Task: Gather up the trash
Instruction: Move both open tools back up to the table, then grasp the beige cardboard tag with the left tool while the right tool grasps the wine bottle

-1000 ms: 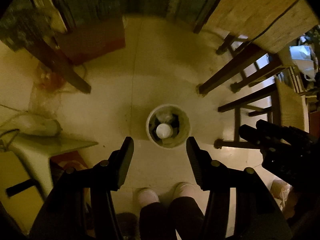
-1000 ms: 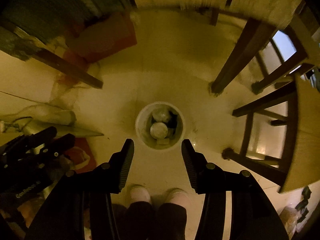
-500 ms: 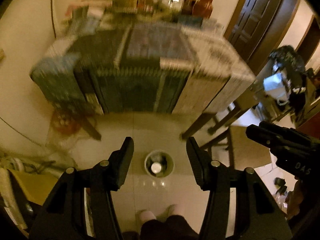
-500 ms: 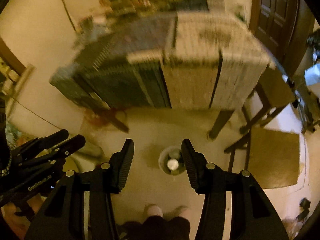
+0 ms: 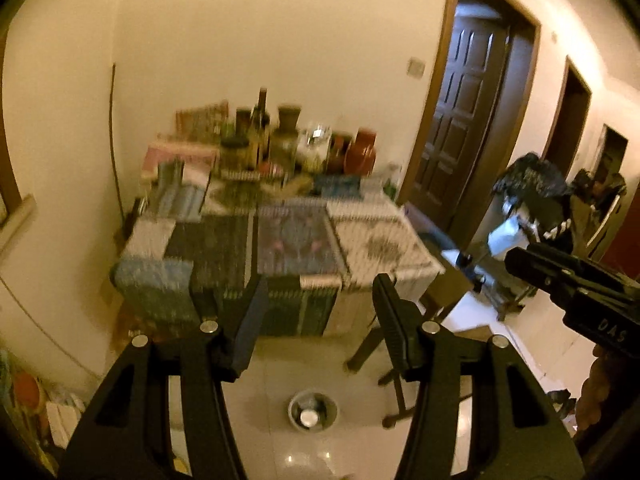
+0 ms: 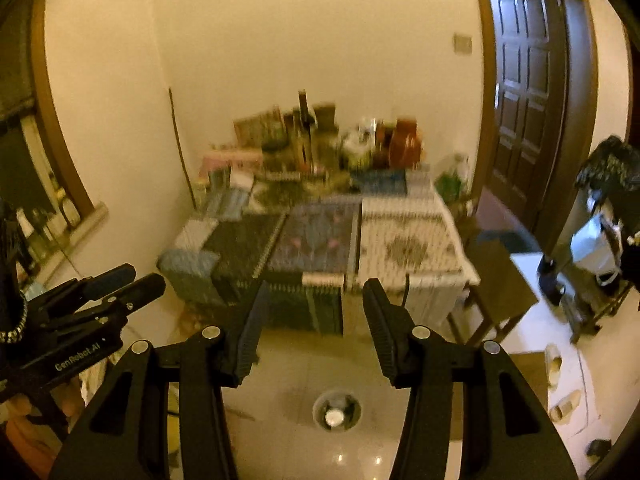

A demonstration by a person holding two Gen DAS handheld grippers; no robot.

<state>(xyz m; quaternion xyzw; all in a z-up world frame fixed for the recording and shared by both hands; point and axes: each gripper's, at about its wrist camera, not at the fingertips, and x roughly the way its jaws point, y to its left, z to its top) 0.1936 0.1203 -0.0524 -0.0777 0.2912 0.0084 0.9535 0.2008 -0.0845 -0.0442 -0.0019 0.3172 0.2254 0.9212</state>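
Note:
A round white trash bin [image 5: 313,410] stands on the tiled floor below both grippers; it holds a white bottle and other rubbish. It also shows in the right wrist view [image 6: 337,410]. My left gripper [image 5: 320,300] is open and empty, raised well above the bin and facing the table. My right gripper [image 6: 314,304] is open and empty at about the same height. Each gripper shows at the edge of the other's view, the right gripper [image 5: 560,280] and the left gripper [image 6: 120,284].
A table [image 5: 280,240] under a patchwork cloth stands ahead, with bottles and jars [image 5: 280,144] crowded at its far end by the wall. A wooden chair [image 6: 500,280] stands at its right. A dark door [image 5: 472,120] is behind. Slippers [image 6: 556,364] lie on the floor right.
Both grippers have tilted up from looking straight down into the bin to facing the table and wall. The bin has slid to the bottom of both views and looks smaller.

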